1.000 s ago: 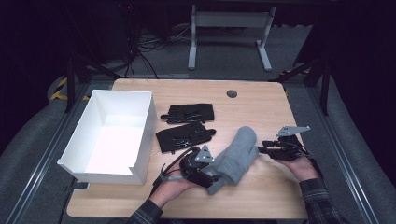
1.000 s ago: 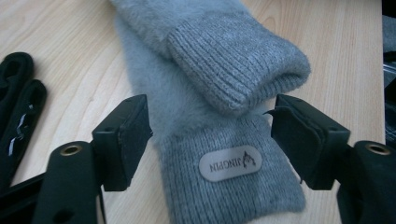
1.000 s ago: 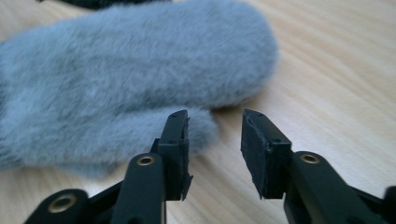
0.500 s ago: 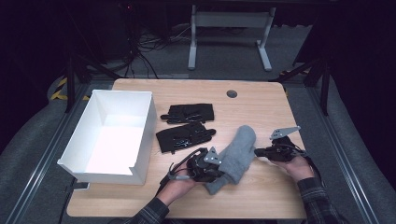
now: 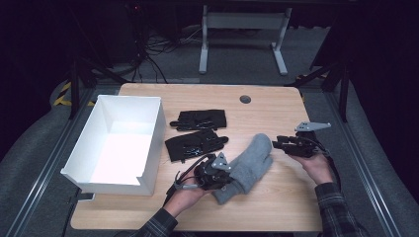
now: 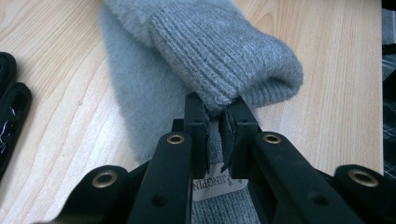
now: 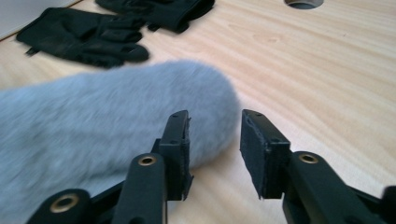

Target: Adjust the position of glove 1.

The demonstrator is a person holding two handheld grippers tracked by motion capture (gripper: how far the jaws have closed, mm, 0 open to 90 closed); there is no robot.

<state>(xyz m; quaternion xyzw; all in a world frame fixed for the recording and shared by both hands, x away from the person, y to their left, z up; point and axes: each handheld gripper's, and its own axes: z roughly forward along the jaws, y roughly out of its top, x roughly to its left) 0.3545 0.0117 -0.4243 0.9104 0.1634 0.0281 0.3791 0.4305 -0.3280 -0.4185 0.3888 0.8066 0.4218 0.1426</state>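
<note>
Grey mitten (image 5: 245,165) lies on the wooden table (image 5: 276,108) at lower centre of the high view, cuff toward the bottom edge, fingertip end pointing up and to the right.

Left gripper (image 6: 215,122): jaws have just been closing and now pinch a fold of the ribbed cuff, with a white label showing just below the pads. The hold takes in a thin edge of knit only. Judged risk: the fold could pull out of the pads on any lift, or the cuff could stretch instead of bringing the mitten with it.

Right gripper (image 7: 212,140): jaws have just been opening and stand apart, with nothing pressed between them. In the right gripper view, the mitten's fluffy tip sits just beyond the left jaw, off the centre of the gap. Judged risk: closing from here could catch pile alone, or nothing at all.

Two black gloves (image 5: 197,133) lie just up and left of the mitten; a sideways drag could snag them. The white box (image 5: 153,143) stands at the left of the frame, its near wall in the path of a low carry.
</note>
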